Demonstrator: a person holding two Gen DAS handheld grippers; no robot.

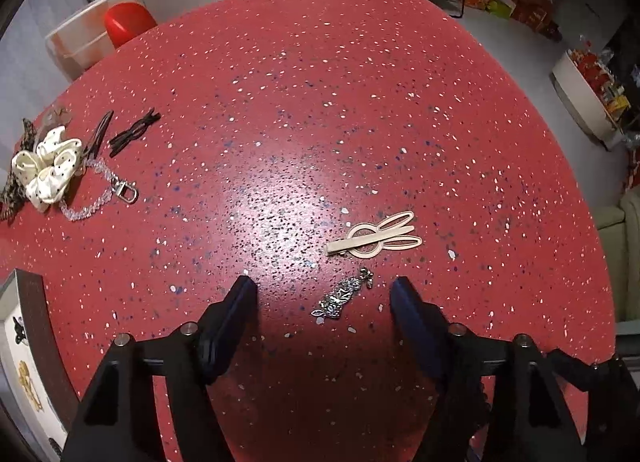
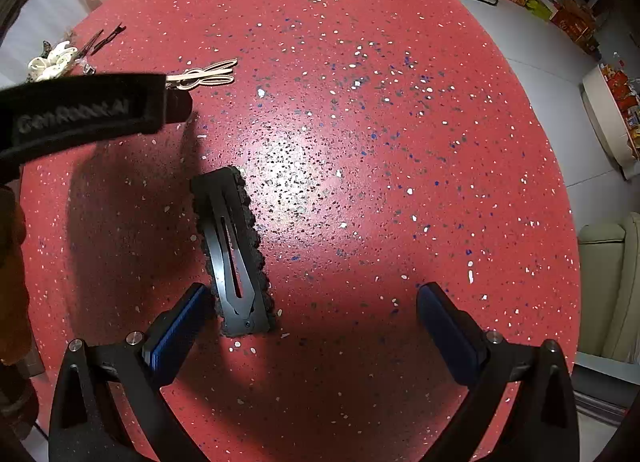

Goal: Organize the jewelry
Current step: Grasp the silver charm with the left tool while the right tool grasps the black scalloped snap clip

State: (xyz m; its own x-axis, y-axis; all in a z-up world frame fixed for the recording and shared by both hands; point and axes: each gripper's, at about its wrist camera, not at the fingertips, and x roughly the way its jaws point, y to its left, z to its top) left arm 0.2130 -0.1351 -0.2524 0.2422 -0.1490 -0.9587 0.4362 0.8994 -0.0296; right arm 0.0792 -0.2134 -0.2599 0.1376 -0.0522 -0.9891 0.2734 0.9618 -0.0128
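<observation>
Left hand-held gripper (image 1: 324, 298) points steeply down at the red desk (image 1: 360, 110), jaws parted and empty, straddling a small silver brooch (image 1: 342, 296) flat between them, likely lined up for pickup. Right hand-held gripper (image 2: 312, 302) also open, empty; black lace-edged hair clip (image 2: 234, 250) just inside its left finger. Just beyond the brooch, a cream rabbit clip (image 1: 374, 238). Far left, a pile: white scrunchie (image 1: 48, 172), bead chain (image 1: 92, 198), black pins (image 1: 134, 132), unsorted. A tray (image 1: 34, 334) at the near-left edge already holds pieces.

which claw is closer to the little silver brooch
Left. The silver brooch lies between the left claw fingers, untouched. The right claw hovers beside the black snap clip, elsewhere on the table.
</observation>
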